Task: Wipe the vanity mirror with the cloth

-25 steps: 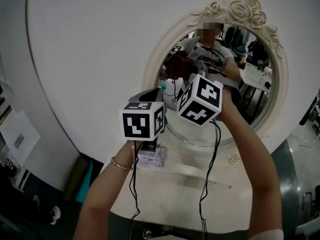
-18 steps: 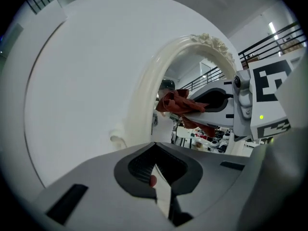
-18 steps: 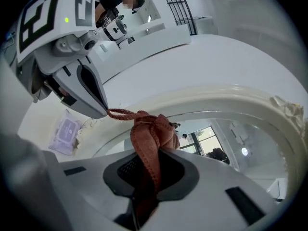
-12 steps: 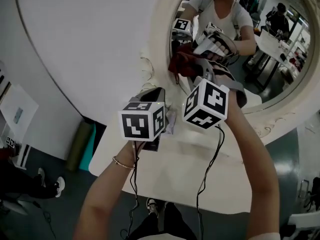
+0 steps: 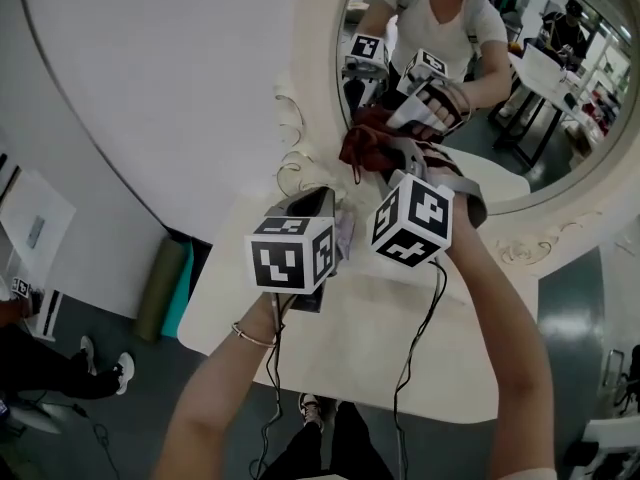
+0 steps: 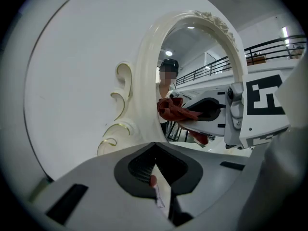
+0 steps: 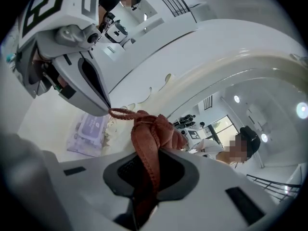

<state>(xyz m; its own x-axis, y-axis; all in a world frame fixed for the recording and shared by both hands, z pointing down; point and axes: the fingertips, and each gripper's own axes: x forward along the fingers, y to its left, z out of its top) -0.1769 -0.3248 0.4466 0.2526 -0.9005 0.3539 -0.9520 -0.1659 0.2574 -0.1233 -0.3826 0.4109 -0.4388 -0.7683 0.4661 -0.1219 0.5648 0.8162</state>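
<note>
The oval vanity mirror (image 5: 500,98) has a cream ornate frame (image 5: 300,158) and stands on a white table (image 5: 400,348). My right gripper (image 5: 385,156) is shut on a bunched red cloth (image 5: 362,140), which it holds at the mirror's lower left edge. In the right gripper view the cloth (image 7: 153,131) hangs out between the jaws of the right gripper (image 7: 153,153), close to the glass (image 7: 250,105). Just left of it my left gripper (image 5: 322,198) is shut with nothing held. In the left gripper view the left gripper (image 6: 155,148) points at the frame (image 6: 144,95) and the cloth (image 6: 174,110).
A purple pack of wipes (image 7: 89,131) lies flat on the table by the frame's foot, under my left gripper (image 7: 89,83). The mirror reflects a person and both grippers. A green roll (image 5: 165,286) lies on the floor left of the table. A curved white wall rises behind.
The head view has tipped down, so the mirror sits higher in frame. Both grippers stay together at the mirror's lower left, the cloth still in the right one.
</note>
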